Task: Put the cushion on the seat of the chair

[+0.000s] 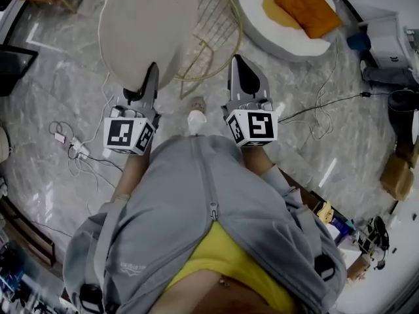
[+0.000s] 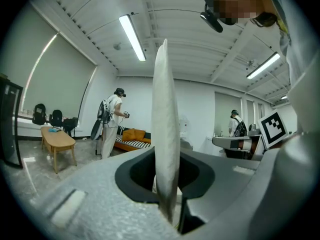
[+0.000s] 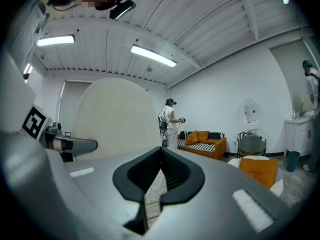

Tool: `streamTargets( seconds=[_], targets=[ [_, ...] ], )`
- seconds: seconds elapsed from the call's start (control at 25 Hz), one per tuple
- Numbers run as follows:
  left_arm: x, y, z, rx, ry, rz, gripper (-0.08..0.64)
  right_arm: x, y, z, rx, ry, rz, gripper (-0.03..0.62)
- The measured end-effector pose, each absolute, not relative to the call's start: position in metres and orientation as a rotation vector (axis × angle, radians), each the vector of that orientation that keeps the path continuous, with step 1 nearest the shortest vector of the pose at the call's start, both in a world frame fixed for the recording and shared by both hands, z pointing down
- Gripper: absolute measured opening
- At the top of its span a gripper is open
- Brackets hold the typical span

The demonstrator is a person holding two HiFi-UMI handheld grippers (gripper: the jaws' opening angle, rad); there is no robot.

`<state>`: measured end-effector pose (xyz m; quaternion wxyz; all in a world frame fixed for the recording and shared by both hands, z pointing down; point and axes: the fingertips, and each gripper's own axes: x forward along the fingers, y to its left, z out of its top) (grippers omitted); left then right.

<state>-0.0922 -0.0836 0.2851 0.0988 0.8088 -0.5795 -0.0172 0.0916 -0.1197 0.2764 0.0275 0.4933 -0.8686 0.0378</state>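
In the head view a round cream cushion [image 1: 147,25] hangs upright ahead of me, above the marble floor. My left gripper [image 1: 152,72] is shut on its lower edge. The left gripper view shows the cushion [image 2: 165,124] edge-on, pinched between the jaws of the left gripper [image 2: 168,176]. A gold wire chair [image 1: 213,38] stands just right of the cushion and is partly hidden by it. My right gripper [image 1: 237,63] is shut and holds nothing, level beside the chair. From the right gripper [image 3: 159,156] the cushion's flat face [image 3: 117,119] fills the left.
A white round seat [image 1: 258,25] bearing an orange cushion [image 1: 308,6] lies at the far right. Cables and a power strip [image 1: 75,150] trail on the floor at left, and a black cable [image 1: 327,103] at right. A wooden table [image 2: 57,140], an orange sofa [image 3: 202,141] and other people stand farther off.
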Motion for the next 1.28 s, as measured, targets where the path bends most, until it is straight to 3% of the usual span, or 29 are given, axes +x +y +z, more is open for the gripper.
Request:
streamTargets(
  seconds=[0.56,1.28],
  targets=[
    [-0.078,-0.154,0.324,2.299,-1.743,-0.071,0.057,0.091,-0.196,0.31,1.296,-2.736,0.149,-0.002],
    [-0.088,-0.184,0.432,2.115,-1.314,-0.429,0.058,0.051,-0.207,0.367,1.136,-2.654,0.171,-0.002]
  ],
)
